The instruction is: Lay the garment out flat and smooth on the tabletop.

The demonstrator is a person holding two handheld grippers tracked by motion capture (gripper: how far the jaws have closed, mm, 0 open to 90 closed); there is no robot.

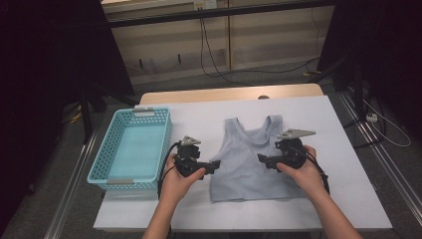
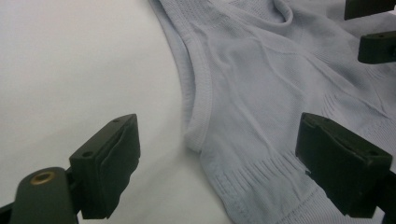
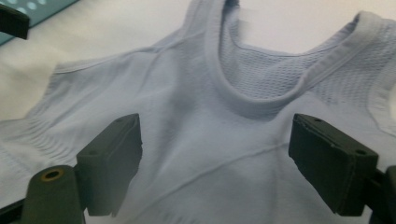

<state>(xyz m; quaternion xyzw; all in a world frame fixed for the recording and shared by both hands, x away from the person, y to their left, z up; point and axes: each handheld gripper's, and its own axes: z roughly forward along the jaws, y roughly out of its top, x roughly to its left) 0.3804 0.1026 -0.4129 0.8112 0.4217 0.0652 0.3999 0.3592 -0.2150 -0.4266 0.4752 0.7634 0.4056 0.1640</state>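
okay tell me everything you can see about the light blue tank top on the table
The tank top is a pale grey-blue, sleeveless knit with a scooped neck, two wide straps, banded armholes, a mesh-like panel inside the neckline and ribbing toward the hem. It lies spread flat, face up, on the white table, straps pointing away from the person, with a few soft creases. The left gripper sits at one side edge and the right gripper at the other, both with jaws open, gripping no fabric. A turquoise basket stands apart beside it.
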